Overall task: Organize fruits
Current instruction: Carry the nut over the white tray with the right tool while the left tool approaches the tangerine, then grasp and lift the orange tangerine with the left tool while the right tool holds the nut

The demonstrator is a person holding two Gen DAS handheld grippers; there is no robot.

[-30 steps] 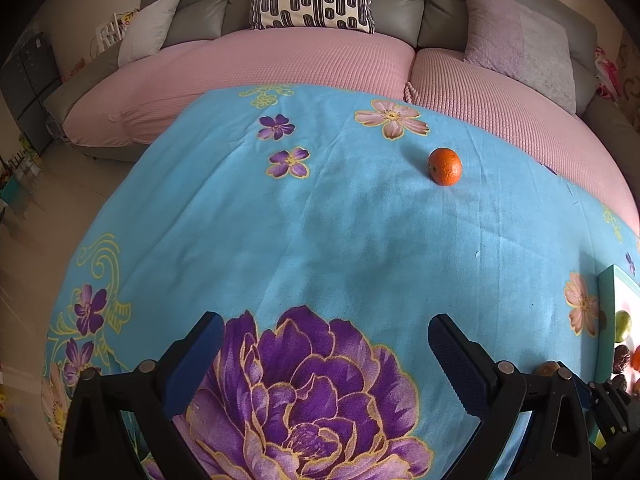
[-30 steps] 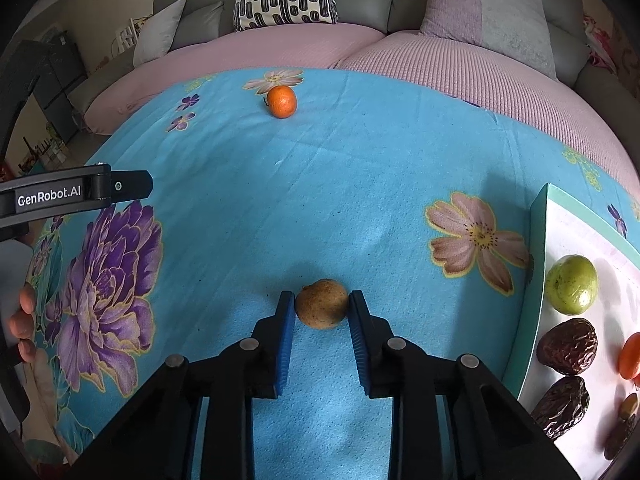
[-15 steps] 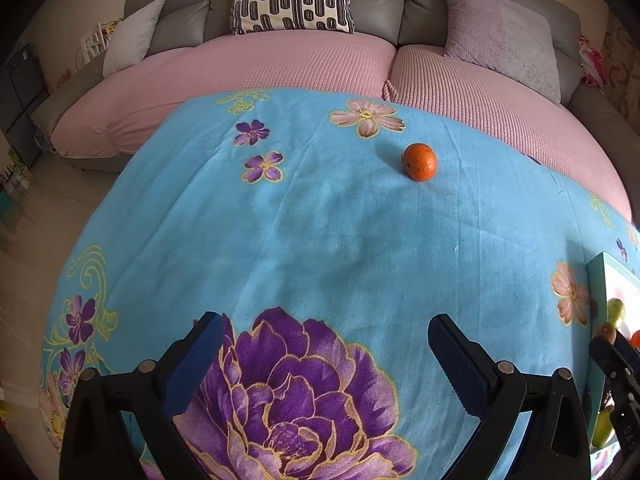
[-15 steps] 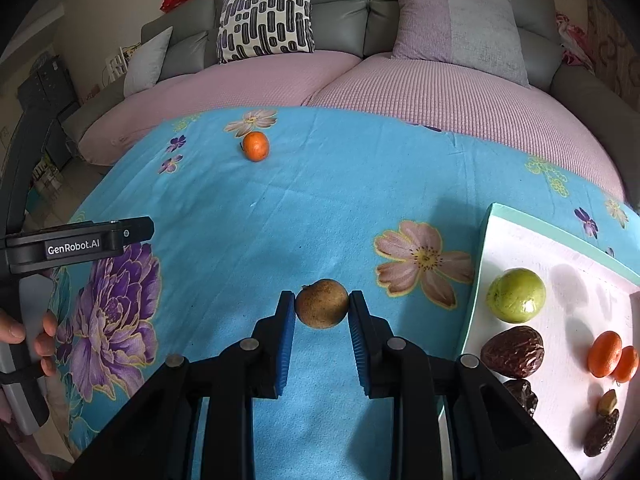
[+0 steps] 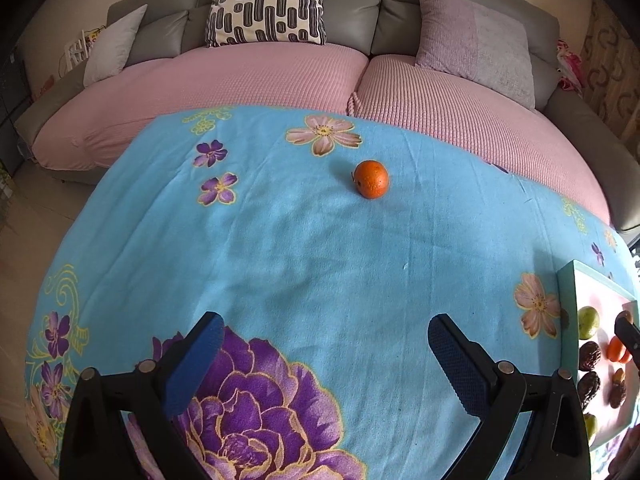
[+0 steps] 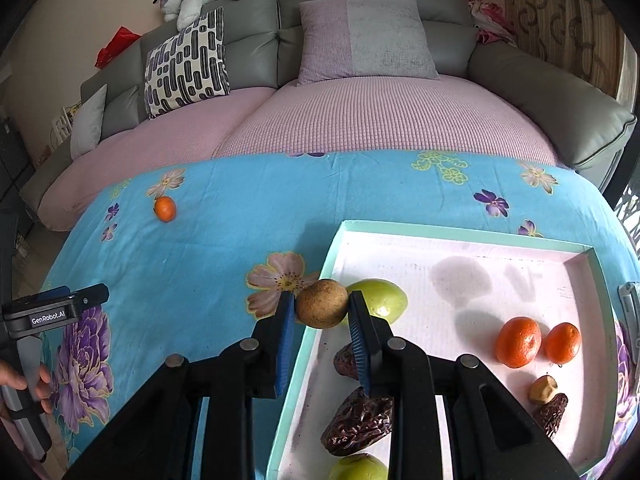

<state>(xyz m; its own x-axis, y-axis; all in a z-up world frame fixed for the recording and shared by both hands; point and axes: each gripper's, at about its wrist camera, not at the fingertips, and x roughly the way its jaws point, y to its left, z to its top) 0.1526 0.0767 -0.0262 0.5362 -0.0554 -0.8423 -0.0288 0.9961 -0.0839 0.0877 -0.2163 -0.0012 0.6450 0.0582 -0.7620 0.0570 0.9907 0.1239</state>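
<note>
My right gripper (image 6: 322, 310) is shut on a round brown fruit (image 6: 321, 303), held above the left rim of the white tray (image 6: 460, 228). In the tray lie a green fruit (image 6: 382, 300), two oranges (image 6: 519, 342), dark dates (image 6: 357, 424) and a small brown piece (image 6: 542, 389). A lone orange (image 5: 371, 179) rests on the blue flowered cloth, far ahead of my left gripper (image 5: 322, 346), which stands open and empty over the purple flower. The same orange (image 6: 165, 208) shows far left in the right wrist view. The tray (image 5: 570, 280) edge shows at the right of the left wrist view.
A grey sofa (image 6: 360, 12) with pink covers and cushions curves behind the table. A hand (image 6: 24, 380) holds the left gripper's handle at the left edge. The blue cloth (image 5: 300, 248) covers the whole table top.
My right gripper has carried the brown fruit up and to the right, from over the cloth to over the tray's left rim. The left gripper drifted slightly, still open.
</note>
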